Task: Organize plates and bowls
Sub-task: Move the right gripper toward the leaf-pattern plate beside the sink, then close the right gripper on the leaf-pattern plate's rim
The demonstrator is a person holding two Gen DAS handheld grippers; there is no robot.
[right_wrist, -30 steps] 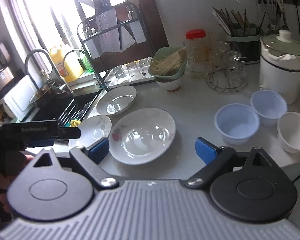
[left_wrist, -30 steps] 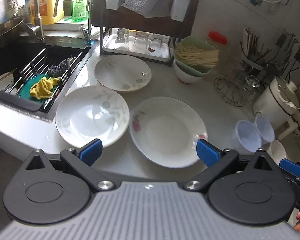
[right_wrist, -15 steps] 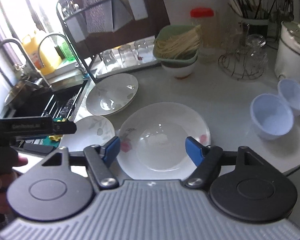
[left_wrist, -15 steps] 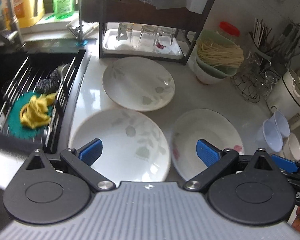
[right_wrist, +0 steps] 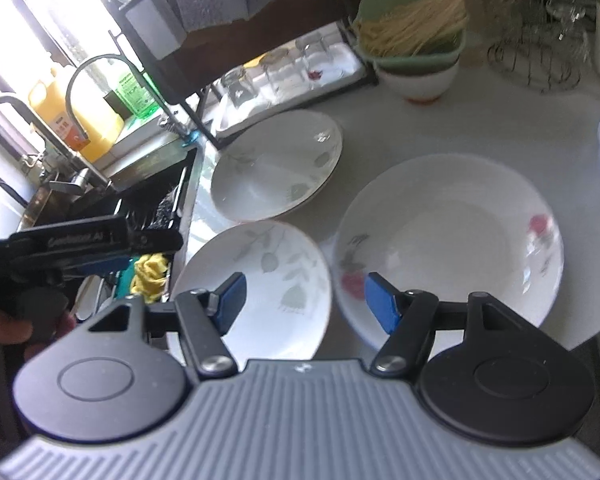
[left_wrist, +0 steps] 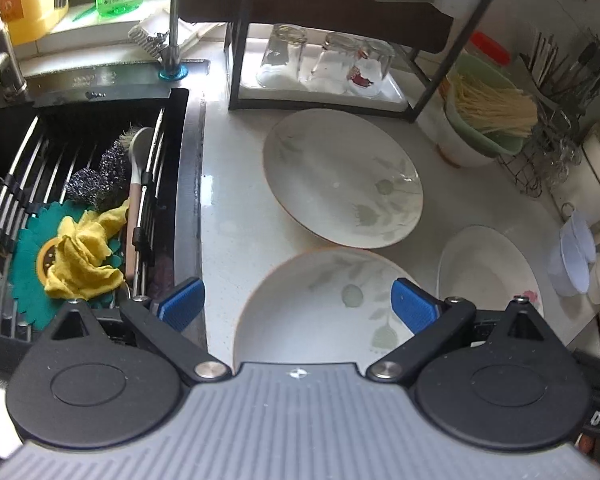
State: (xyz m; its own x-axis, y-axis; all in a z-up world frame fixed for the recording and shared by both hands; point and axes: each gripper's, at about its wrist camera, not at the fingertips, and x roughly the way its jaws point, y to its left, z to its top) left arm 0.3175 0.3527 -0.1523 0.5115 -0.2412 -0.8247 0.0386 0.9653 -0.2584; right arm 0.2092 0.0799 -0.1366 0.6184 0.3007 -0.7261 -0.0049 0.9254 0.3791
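1. left gripper: blue pads wide apart, nothing clamped; hangs over near leaf plate.
2. right gripper: jaws closing, pads not touching anything; sits above the gap betw. near leaf plate and rose plate.
3. near leaf plate: white w/ grey-green leaf print, flat on counter, just beside sink edge.
4. far leaf plate: same print, behind item 3, rims nearly touching; in front of glass rack.
5. rose plate: white, pink flower marks, flat on counter, right of both leaf plates.
6. blue bowls: at counter's right edge, well apart from plates; count unclear.
7. sink: wire rack w/ yellow cloth, steel scourers, teal mat.
8. glass rack: upturned glasses on white tray.
9. green basket: holds pale noodles, sits on a white bowl.
10. person's hand: lower left in right view, on left tool's grip.
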